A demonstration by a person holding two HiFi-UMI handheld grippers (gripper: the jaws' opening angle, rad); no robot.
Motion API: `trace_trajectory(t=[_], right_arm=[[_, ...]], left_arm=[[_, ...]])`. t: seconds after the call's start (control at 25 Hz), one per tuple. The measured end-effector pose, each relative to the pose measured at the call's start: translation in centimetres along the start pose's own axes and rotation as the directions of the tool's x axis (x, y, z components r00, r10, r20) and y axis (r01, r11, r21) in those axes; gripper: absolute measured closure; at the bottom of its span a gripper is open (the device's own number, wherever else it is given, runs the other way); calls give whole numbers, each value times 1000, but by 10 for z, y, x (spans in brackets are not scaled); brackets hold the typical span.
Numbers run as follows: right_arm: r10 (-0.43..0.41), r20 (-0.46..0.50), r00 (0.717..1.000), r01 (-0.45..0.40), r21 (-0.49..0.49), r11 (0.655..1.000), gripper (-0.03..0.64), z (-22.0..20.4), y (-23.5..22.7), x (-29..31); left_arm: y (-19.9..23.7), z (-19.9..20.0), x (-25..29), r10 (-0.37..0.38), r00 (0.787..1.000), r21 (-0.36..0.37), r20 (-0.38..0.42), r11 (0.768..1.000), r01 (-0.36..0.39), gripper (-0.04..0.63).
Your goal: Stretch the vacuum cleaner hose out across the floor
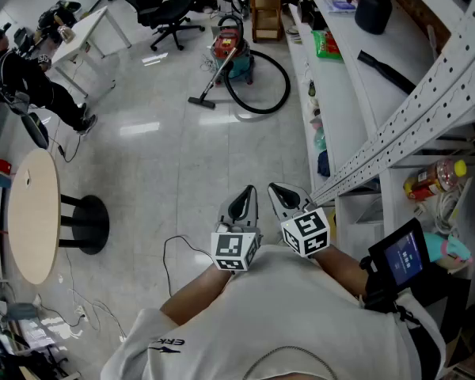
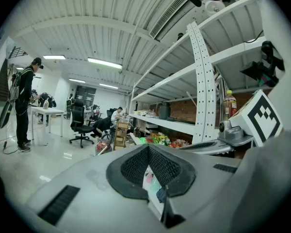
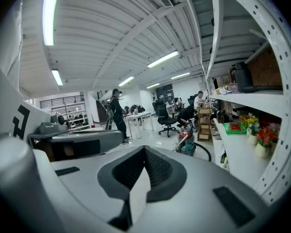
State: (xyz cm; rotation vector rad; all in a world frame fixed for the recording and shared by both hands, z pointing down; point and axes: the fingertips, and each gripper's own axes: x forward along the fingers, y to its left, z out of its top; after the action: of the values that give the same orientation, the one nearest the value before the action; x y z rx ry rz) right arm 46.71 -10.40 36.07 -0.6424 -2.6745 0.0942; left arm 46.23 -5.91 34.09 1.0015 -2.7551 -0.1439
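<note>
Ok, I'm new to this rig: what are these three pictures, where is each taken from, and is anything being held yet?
No robot here: a person carries a hand-held gripper in each hand. The head view looks down from the person's head and shows the left hand-held gripper and the right hand-held gripper side by side. The other two pictures come from cameras riding on each hand-held gripper, looking along its jaws. Both pairs of jaws are together with nothing between them, so nothing is held. Farther off stands the vacuum cleaner, its black hose curled in a loop beside the shelving.
</note>
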Motion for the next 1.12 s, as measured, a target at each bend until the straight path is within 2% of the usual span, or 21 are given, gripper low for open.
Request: trace_trajectory(t=[0.76, 1.12], right_arm=[[-6, -12, 1000, 6, 17, 1000, 617, 0, 5, 10], [-3, -26, 1000, 3, 4, 1000, 617, 1, 33, 36]], left_arm=[[13, -1, -4, 8, 1000, 10, -12, 1000, -8, 594], [50, -3, -23, 26, 1000, -5, -5, 1000, -26, 594]])
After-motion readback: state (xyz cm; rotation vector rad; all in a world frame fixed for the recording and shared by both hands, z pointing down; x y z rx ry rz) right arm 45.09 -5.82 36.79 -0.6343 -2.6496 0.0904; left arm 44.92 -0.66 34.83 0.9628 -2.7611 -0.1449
